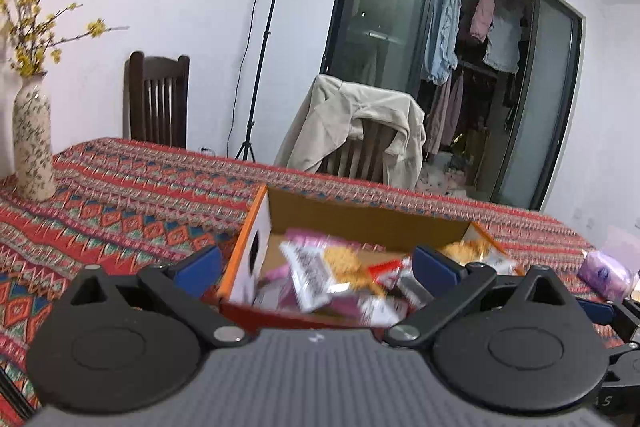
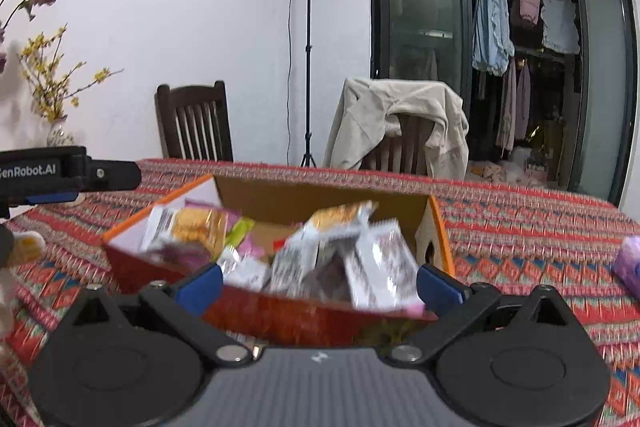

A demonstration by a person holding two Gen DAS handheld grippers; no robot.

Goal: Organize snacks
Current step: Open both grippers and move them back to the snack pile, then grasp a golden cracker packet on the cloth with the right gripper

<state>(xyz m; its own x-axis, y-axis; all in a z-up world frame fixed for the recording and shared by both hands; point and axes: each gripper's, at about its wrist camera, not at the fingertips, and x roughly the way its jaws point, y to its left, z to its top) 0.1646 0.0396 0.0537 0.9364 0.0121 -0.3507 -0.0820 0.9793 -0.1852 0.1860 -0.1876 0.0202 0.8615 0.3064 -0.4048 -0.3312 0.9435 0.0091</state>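
An open cardboard box (image 1: 260,227) with orange edges stands on the patterned tablecloth and holds several snack packets (image 1: 312,271). It also shows in the right wrist view (image 2: 320,199), with the packets (image 2: 376,267) piled inside. My left gripper (image 1: 316,267) is open and empty, its blue fingertips (image 1: 200,267) just short of the box's near wall. My right gripper (image 2: 318,283) is open and empty, fingertips (image 2: 438,285) on either side of the box's near wall. The left gripper's body (image 2: 60,173) shows at the left of the right wrist view.
A patterned vase (image 1: 32,143) with yellow flowers stands at the table's left. A purple tissue pack (image 1: 608,271) lies at the right, also in the right wrist view (image 2: 630,263). Two chairs (image 2: 196,123) stand behind the table, one draped with a beige jacket (image 2: 400,119).
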